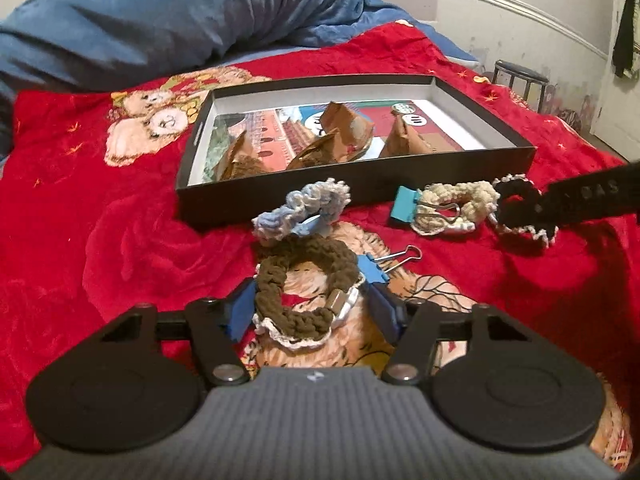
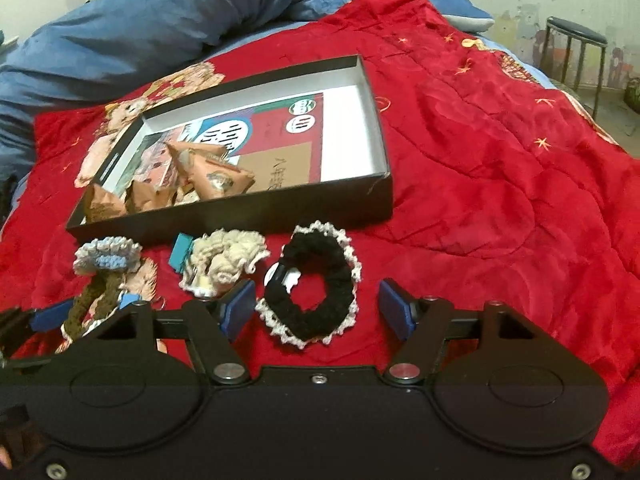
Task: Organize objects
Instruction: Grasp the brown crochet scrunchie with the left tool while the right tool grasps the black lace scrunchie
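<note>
Your left gripper (image 1: 314,314) has its blue pads spread wide on either side of a brown crocheted scrunchie (image 1: 306,292), not yet closed on it; your right gripper (image 2: 318,312) is equally wide around a black scrunchie with white trim (image 2: 312,298). To grip well, lower each gripper until the pads flank one thick side of the ring rather than the hole, then close gently, since the yarn will likely squash and could slip. Beside the brown one lies a blue binder clip (image 1: 378,270), so avoid catching its wire handle. Just beyond are a pale blue scrunchie (image 1: 302,208) and a cream scrunchie (image 1: 452,204) clipped by a teal binder clip (image 1: 406,200). Farther on sits an open black box (image 2: 362,80), holding brown paper packets (image 2: 218,176), with bare floor at its right end, the likely destination. Everything rests on a soft red quilt (image 2: 480,160) that will give under pressure. A blue blanket (image 1: 160,20), a pale wall and a stool (image 2: 576,40) lie beyond.
</note>
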Demonstrator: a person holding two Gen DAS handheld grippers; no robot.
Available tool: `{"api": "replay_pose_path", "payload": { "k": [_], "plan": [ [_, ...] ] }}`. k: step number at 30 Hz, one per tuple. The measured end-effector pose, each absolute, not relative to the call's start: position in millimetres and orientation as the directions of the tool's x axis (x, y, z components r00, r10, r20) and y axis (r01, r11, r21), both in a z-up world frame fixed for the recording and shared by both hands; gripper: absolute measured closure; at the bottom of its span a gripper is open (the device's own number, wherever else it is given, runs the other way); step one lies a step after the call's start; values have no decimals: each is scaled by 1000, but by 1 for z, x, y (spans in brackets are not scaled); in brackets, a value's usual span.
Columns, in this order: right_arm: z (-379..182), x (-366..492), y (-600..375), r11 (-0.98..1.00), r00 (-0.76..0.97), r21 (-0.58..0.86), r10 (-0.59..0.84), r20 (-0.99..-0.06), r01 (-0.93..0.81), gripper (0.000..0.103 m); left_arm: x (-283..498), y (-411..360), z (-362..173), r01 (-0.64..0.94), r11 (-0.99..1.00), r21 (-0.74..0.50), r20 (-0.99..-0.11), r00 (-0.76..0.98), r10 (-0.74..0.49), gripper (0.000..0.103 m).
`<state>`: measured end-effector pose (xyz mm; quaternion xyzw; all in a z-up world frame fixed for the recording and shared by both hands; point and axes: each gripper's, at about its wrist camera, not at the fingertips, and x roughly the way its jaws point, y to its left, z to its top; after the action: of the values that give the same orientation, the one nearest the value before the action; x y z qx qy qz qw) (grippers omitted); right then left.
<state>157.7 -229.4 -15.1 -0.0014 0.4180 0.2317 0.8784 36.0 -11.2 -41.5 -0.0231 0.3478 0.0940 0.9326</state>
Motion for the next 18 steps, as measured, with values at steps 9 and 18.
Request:
{"api": "replay_pose_path", "payload": {
  "k": [9,18],
  "plan": [
    [-24,159,-214,884,547,139,393,-739,-447,38,38,-10,-42,-208,978,2,-664,731,157,63],
    [-32,152,-193,870,578,37,358,-733,-492,57,36,-14,-40,-180,984,8,-664,735,140,77]
  ]
}}
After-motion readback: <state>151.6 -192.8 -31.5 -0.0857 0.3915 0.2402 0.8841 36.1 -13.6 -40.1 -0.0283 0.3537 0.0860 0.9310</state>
